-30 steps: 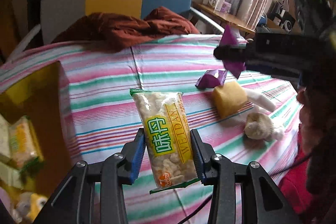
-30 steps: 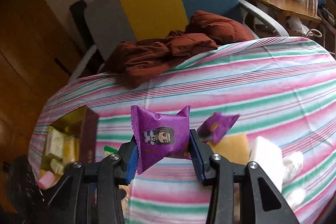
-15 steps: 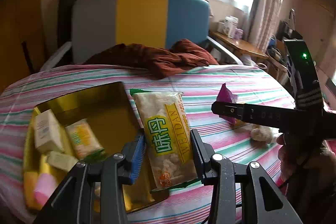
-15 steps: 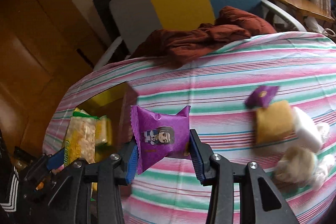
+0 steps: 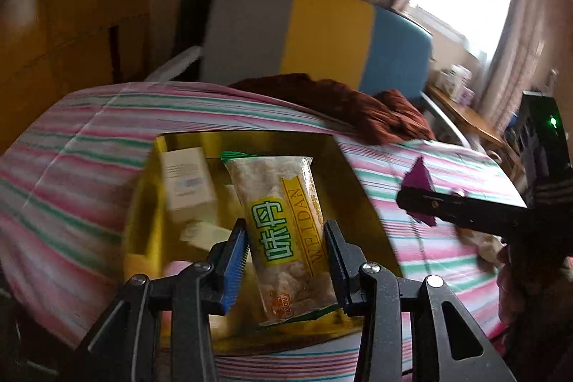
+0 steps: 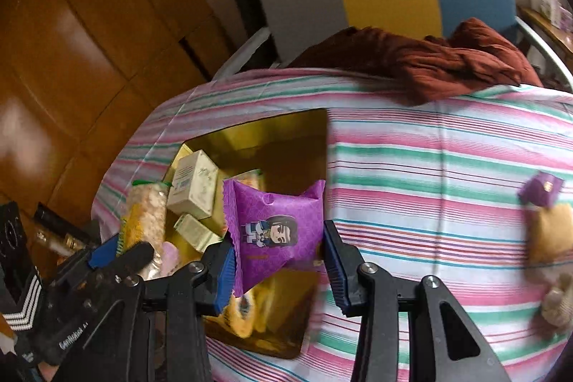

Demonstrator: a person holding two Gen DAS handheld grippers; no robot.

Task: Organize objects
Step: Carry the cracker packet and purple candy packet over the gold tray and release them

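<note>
Snack packets (image 5: 286, 231) now above gold box (image 5: 358, 181)

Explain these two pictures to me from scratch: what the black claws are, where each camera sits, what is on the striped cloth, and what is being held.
No robot here: a person holds a hand-operated two-finger gripper in each hand, and each carries a fisheye camera looking forward along its fingers.

The left wrist view shows the left gripper clamped on a clear rice cracker packet printed WEIDAN, above a gold tray.

The right wrist view shows the right gripper clamped on a purple snack pouch with a cartoon figure.

The tray sits on a striped tablecloth and holds a pale carton among other packs. On the cloth farther right lie a small purple packet and a tan one. A rust-brown garment lies at the far edge.
</note>
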